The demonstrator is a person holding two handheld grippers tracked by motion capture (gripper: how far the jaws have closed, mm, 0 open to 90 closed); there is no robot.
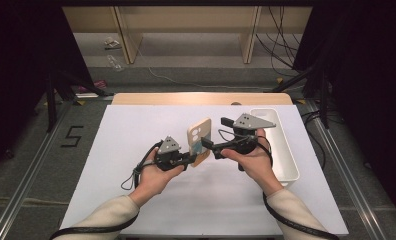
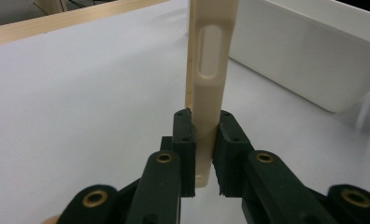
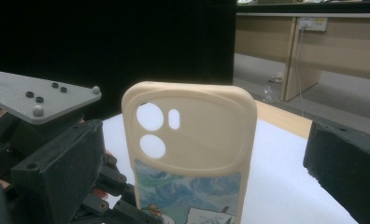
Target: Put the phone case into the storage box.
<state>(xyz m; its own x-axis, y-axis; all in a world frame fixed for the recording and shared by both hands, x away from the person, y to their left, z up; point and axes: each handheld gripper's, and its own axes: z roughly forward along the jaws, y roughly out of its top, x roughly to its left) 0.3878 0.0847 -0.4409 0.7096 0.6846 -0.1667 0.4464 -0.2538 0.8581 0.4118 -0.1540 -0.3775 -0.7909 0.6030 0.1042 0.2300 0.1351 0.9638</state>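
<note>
Black jaws of my left hand-held gripper (image 2: 204,154) rise closest to the lens, pinched tight on the bottom edge of a cream phone case (image 2: 210,70), which stands upright and edge-on between them, with one long oval cutout in its side. From above, that phone case (image 1: 199,141) is held off the white worktop (image 1: 111,150) near its centre, and my left hand-held gripper (image 1: 190,159) grips it from about eight o'clock. My right hand-held gripper (image 1: 211,146) comes in from three o'clock with its jaws spread wide, one on each side of the case and pressing on nothing. The right gripper view alone shows the back of the case (image 3: 190,149): two round camera holes, one small oval hole, a raised frame around them, and a blue-green painted picture lower down. I count one case, two hand-held grippers and one long white bin (image 1: 286,150) lying at three o'clock on the worktop, its near wall plain in the left gripper view.
</note>
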